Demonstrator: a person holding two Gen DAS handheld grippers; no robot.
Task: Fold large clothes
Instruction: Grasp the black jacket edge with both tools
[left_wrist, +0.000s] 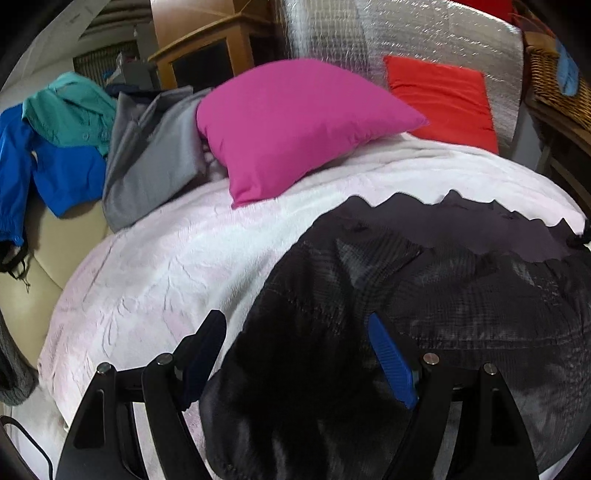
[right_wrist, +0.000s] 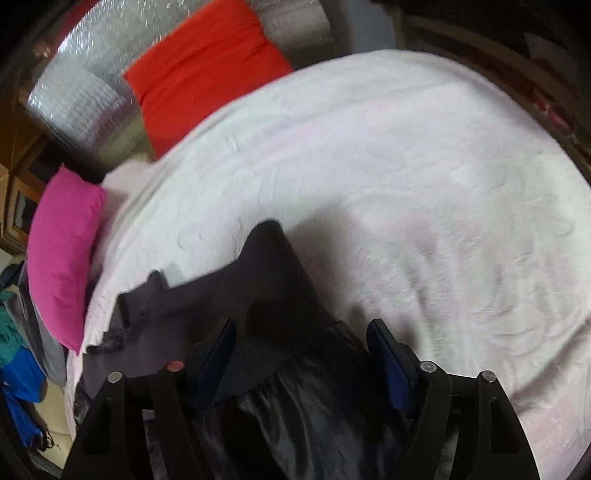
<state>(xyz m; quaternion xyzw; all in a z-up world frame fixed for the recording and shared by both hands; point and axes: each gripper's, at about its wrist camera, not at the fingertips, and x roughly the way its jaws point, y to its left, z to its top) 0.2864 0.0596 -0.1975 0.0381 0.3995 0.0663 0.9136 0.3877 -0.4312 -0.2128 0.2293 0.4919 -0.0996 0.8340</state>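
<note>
A large black jacket (left_wrist: 443, 295) with a shiny quilted body and a dark ribbed hem lies spread on the white blanket (left_wrist: 166, 280) of a bed. My left gripper (left_wrist: 295, 325) hovers open over the jacket's left edge, its blue pads (left_wrist: 391, 362) wide apart and black cloth lying below the gap. In the right wrist view the jacket's ribbed band (right_wrist: 280, 295) runs up between the fingers of my right gripper (right_wrist: 301, 328). Its left pad is against the cloth, while blanket (right_wrist: 406, 184) shows beside the right pad (right_wrist: 388, 354), so this gripper is open.
A pink pillow (left_wrist: 295, 125) and a red cushion (left_wrist: 443, 99) lean at the head of the bed against silver foil sheeting (left_wrist: 369, 37). Teal, blue and grey clothes (left_wrist: 74, 140) are piled at the left on a beige seat. A wicker basket (left_wrist: 554, 81) stands at the right.
</note>
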